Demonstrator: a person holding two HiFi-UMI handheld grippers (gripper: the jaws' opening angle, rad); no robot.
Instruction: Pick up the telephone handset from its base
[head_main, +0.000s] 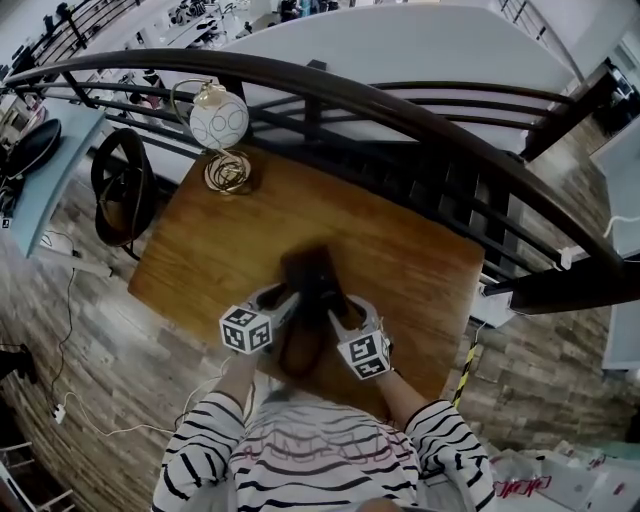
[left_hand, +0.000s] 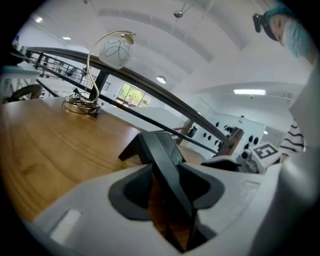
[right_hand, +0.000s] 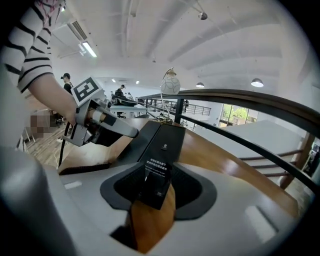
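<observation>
Telephone (head_main: 308, 275) sits near your edge of the counter (head_main: 400, 260), handset indistinct from base. Left claw (left_hand: 167, 187) and right claw (right_hand: 157, 187) both stand wide, straddling its dark body, not clamped. Expect rigid, light, smooth plastic: grip the handset mid-length across its sides.

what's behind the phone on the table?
Bare wood, then a lamp at the far corner of the table; a railing beyond. The phone covers the wood under it.
</observation>
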